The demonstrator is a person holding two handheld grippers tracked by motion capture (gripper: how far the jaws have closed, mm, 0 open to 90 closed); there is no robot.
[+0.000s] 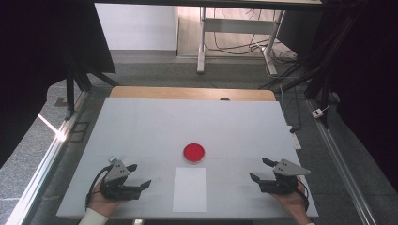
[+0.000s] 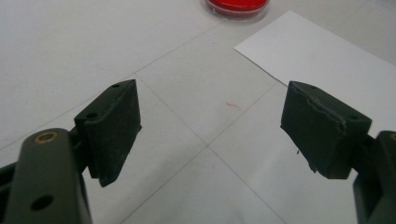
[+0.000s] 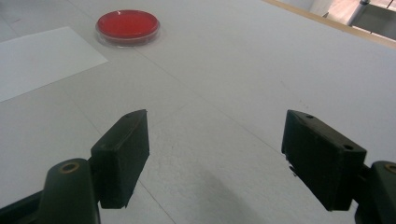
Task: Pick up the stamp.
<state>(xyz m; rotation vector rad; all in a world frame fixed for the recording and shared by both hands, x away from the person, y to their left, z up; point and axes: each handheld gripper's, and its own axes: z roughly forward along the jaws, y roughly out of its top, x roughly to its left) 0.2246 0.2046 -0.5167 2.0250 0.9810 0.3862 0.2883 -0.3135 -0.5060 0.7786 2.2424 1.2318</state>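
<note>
A round clear dish filled with red sits near the middle of the white table. A white sheet of paper lies just in front of it, toward the person. My left gripper rests at the front left, open, with nothing between its jaws. My right gripper rests at the front right, also open and empty. From the left gripper the red dish shows at the top edge, with the paper to its right. From the right gripper the dish and paper lie upper left.
A wooden strip borders the table's far edge. Beyond it a grey floor carries a white desk frame with loose cables. Black stands flank the table, and a metal rail runs along its right side.
</note>
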